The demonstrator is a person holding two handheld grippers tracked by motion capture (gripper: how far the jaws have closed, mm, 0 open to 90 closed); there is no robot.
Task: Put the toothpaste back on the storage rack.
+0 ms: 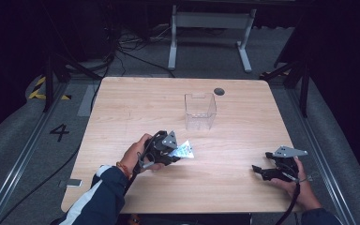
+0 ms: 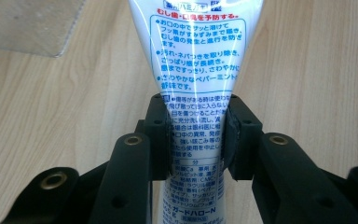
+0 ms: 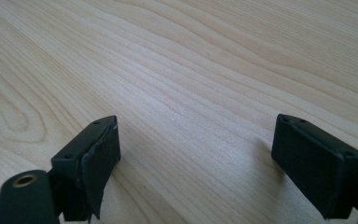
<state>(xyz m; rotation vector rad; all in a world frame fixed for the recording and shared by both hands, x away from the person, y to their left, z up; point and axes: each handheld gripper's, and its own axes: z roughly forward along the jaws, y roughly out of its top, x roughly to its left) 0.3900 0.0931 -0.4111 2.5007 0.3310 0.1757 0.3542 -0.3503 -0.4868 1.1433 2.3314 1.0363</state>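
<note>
2 tools: 1 in each hand, both over the desk (image 1: pixel 122 108).
Left tool (image 1: pixel 177 152): closed on the toothpaste tube (image 1: pixel 184 151); both pads (image 2: pixel 161 135) press the narrow part of the tube (image 2: pixel 196 70), whose wider flat end points away from the camera.
Right tool (image 1: pixel 258 170): jaws spread wide, nothing between them; it sits low over bare wood near the front right of the desk, with 1 pad (image 3: pixel 98 158) close to the surface.
Tube location: held at the middle of the desk, near the front; whether it is clear of the surface cannot be told.
Clear bin (image 1: pixel 199 111): upright, open at the top, standing apart from the tube and farther from the person.
Step in hand (judgement): carrying the tube toward the clear bin, most likely to drop it in.
Risk 1: slip. Cause: glossy, tapered plastic; the pads may slide toward the thin end if the tube is swung fast.
Risk 2: rotation. Cause: a narrow, 2-point grip lets the long flat end pivot and catch the bin rim.
Risk 3: bin tipped or pushed. Cause: light, unsupported walls struck by the tube or the tool while the right tool is well apart.
Risk 4: paste squeezed out. Cause: excess closing force on a soft body.
</note>
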